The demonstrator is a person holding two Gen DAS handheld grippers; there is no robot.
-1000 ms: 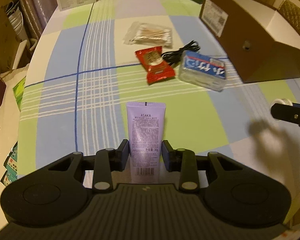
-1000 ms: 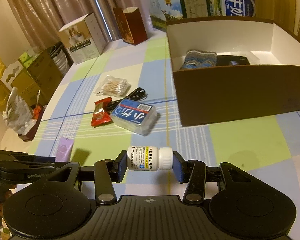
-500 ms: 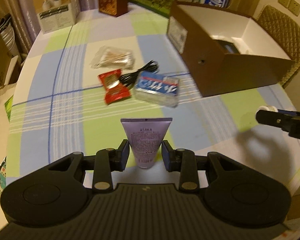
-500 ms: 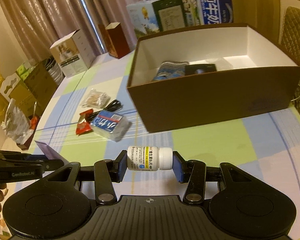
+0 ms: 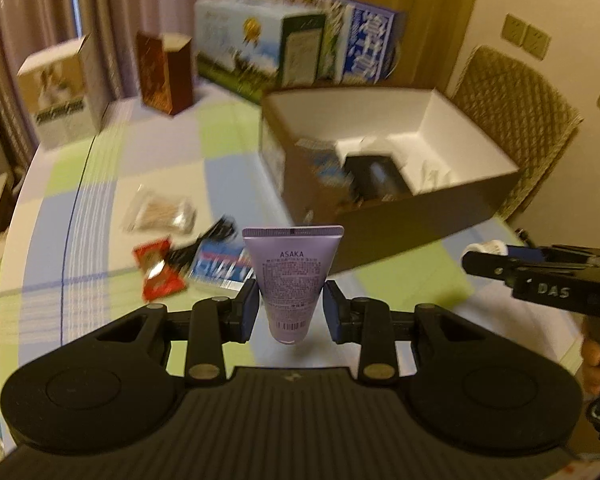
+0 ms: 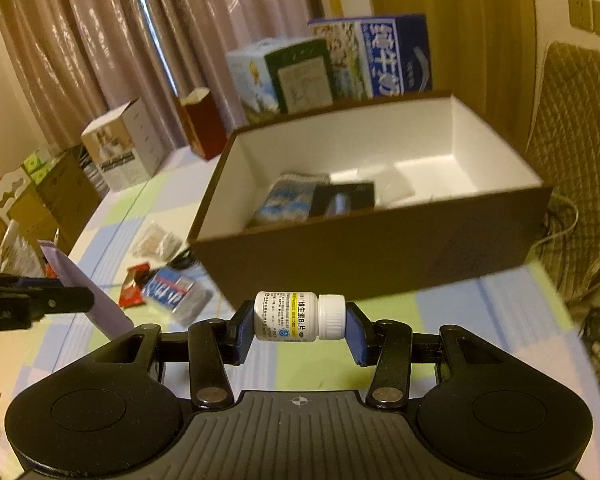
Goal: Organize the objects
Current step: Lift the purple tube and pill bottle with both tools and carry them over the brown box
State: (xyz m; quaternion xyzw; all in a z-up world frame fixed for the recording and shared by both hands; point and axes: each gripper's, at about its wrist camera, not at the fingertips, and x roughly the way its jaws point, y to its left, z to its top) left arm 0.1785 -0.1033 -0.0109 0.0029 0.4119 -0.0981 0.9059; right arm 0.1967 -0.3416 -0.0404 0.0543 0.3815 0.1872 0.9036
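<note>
A table (image 5: pixel 152 184) under a checked cloth of green, blue and white carries an open brown box (image 6: pixel 380 256) — near it lie a bag of cotton swabs (image 5: pixel 160 214), a red packet (image 5: pixel 158 274), a black cable (image 5: pixel 214 234) and a blue pack (image 6: pixel 174 290). Cartons (image 6: pixel 332 68) stand at the far edge.

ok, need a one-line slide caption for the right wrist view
Right gripper holds a white pill bottle sideways in front of the open brown box.

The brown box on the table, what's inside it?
Inside the brown box lie a blue-and-white patterned bundle and a black packet. The near wall hides the floor closest to the camera.
</note>
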